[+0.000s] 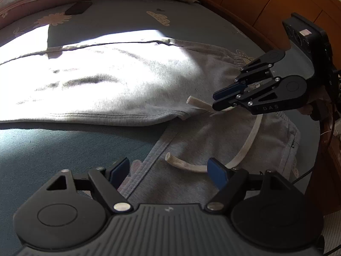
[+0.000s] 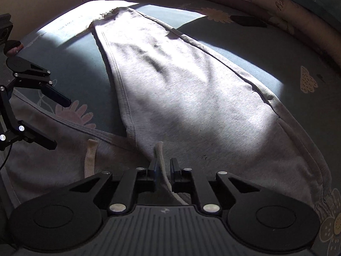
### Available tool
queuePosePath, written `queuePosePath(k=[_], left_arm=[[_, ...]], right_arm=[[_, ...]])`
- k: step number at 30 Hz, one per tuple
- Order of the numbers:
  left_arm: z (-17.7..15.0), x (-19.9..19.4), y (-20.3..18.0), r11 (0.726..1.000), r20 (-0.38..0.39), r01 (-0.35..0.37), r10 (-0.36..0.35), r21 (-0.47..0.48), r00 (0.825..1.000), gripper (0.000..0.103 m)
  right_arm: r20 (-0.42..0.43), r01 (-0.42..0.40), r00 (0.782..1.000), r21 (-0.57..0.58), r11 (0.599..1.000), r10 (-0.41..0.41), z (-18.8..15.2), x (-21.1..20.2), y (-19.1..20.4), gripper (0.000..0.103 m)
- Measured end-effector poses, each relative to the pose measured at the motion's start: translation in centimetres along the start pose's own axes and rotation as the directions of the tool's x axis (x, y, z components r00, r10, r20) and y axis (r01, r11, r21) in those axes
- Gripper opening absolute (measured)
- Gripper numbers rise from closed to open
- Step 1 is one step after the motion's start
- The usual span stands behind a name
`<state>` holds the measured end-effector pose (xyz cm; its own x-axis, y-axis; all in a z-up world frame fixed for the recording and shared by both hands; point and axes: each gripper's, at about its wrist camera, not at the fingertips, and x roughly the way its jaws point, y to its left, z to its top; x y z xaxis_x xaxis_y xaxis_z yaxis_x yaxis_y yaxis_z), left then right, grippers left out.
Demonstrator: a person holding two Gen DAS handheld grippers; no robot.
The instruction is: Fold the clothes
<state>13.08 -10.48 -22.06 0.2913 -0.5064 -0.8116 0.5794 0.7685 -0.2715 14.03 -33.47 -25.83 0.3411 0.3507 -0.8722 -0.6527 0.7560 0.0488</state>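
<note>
My left gripper (image 1: 169, 171) hovers low over the waist end of the grey sweatpants (image 1: 119, 85), its fingers spread wide and holding nothing. One end of the cream drawstring (image 1: 185, 164) lies on the cloth between them, not touching either pad as far as I can tell. The sweatpants lie flat on the bed (image 1: 53, 149), waistband nearest me. One long leg runs away from me into the sunlit patch, and that is the axis any fold has to follow. A second part of the garment spreads off under my left side.

My right gripper (image 2: 163, 167) sits at the crotch, right where the leg starts. Its fingers are drawn nearly together, with the other drawstring end (image 2: 159, 149) running up through the narrow gap. I cannot tell whether they pinch the cord, the fabric beneath, or neither. Both hands are at the waist end, and the right is nearer the leg. The far cuff is well apart from both.
</note>
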Motion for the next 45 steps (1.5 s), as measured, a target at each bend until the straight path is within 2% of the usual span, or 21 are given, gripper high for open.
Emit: queuePosePath(k=[3, 5, 8, 13, 17, 20, 22, 23, 25, 26, 27, 31, 33, 37, 38, 39, 41, 42, 45], left_arm=[[0.6, 1.1, -1.4, 0.997, -0.004, 0.049, -0.049, 0.067, 0.999, 0.080], [1.1, 2.1, -2.6, 0.988, -0.011, 0.091, -0.091, 0.123, 0.996, 0.080], [1.5, 4.8, -3.9, 0.969, -0.058, 0.155, -0.147, 0.190, 0.987, 0.080], [1.3, 8.3, -4.5, 0.972, -0.198, 0.154, -0.118, 0.179, 0.973, 0.080], [0.1, 6.8, -3.4, 0.975, -0.256, 0.140, -0.093, 0.171, 0.962, 0.081], [-0.4, 4.0, -2.1, 0.979, -0.240, 0.056, -0.007, 0.196, 0.971, 0.080], [-0.5, 2.3, -1.8, 0.975, -0.212, 0.037, 0.011, 0.221, 0.977, 0.080], [-0.5, 1.8, -2.0, 0.971, -0.204, 0.035, 0.014, 0.237, 0.979, 0.080], [-0.9, 1.3, -2.9, 0.961, -0.205, 0.065, -0.009, 0.271, 0.979, 0.080], [-1.3, 1.3, -3.8, 0.953, -0.207, 0.089, -0.028, 0.291, 0.978, 0.080], [-1.7, 1.3, -4.7, 0.943, -0.209, 0.115, -0.050, 0.313, 0.977, 0.080], [-4.4, 2.7, -9.5, 0.880, -0.244, 0.208, -0.110, 0.426, 0.964, 0.081], [-5.7, 4.0, -11.1, 0.874, -0.261, 0.211, -0.102, 0.437, 0.960, 0.081], [-6.7, 2.8, -9.7, 0.888, -0.263, 0.196, -0.090, 0.415, 0.961, 0.087], [-7.0, 2.4, -9.3, 0.892, -0.263, 0.192, -0.087, 0.409, 0.961, 0.087], [-7.2, 2.1, -8.9, 0.896, -0.263, 0.188, -0.084, 0.402, 0.961, 0.087], [-7.7, 1.3, -8.1, 0.903, -0.263, 0.180, -0.078, 0.390, 0.962, 0.087], [-7.9, 1.0, -7.6, 0.907, -0.263, 0.176, -0.075, 0.384, 0.962, 0.087], [-8.6, -0.1, -6.4, 0.917, -0.264, 0.163, -0.066, 0.365, 0.962, 0.087]], right_arm=[[-0.026, -0.001, 1.000, 0.035, 0.999, 0.002, -1.7, -0.1, 1.8, 0.022], [-0.036, 0.019, 0.999, 0.100, 0.995, -0.016, -3.0, -0.3, 2.3, 0.028], [-0.052, 0.045, 0.998, 0.208, 0.977, -0.035, -5.1, -0.7, 2.4, 0.030], [-0.093, 0.137, 0.989, 0.361, 0.922, -0.111, -8.6, -2.0, 2.3, 0.032], [-0.138, 0.249, 0.969, 0.506, 0.826, -0.207, -12.0, -4.4, 1.1, 0.038], [-0.169, 0.316, 0.948, 0.595, 0.739, -0.269, -14.9, -6.2, 0.1, 0.040], [-0.179, 0.343, 0.938, 0.608, 0.716, -0.297, -16.6, -6.5, 0.0, 0.040], [-0.181, 0.351, 0.935, 0.595, 0.723, -0.306, -17.2, -6.2, 0.2, 0.041], [-0.236, 0.397, 0.918, 0.521, 0.756, -0.319, -18.1, -4.9, 0.6, 0.043], [-0.263, 0.425, 0.904, 0.483, 0.766, -0.336, -18.6, -4.5, 0.9, 0.047], [-0.251, 0.435, 0.900, 0.461, 0.773, -0.357, -19.2, -4.6, 1.1, 0.052], [-0.265, 0.439, 0.898, 0.474, 0.764, -0.351, -20.7, -5.9, 0.9, 0.052], [-0.284, 0.456, 0.887, 0.425, 0.782, -0.363, -20.4, -5.9, 1.5, 0.052], [-0.337, 0.507, 0.855, 0.382, 0.773, -0.395, -18.5, -5.9, 2.3, 0.052], [-0.309, 0.500, 0.862, 0.382, 0.777, -0.403, -17.8, -6.3, 2.7, 0.052], [-0.262, 0.468, 0.882, 0.382, 0.797, -0.392, -17.1, -6.7, 3.3, 0.053], [-0.172, 0.384, 0.923, 0.350, 0.854, -0.344, -15.5, -6.8, 4.9, 0.054], [-0.150, 0.351, 0.936, 0.306, 0.885, -0.319, -14.8, -6.3, 6.0, 0.054], [-0.111, 0.286, 0.957, 0.205, 0.936, -0.268, -13.6, -4.0, 8.6, 0.055]])
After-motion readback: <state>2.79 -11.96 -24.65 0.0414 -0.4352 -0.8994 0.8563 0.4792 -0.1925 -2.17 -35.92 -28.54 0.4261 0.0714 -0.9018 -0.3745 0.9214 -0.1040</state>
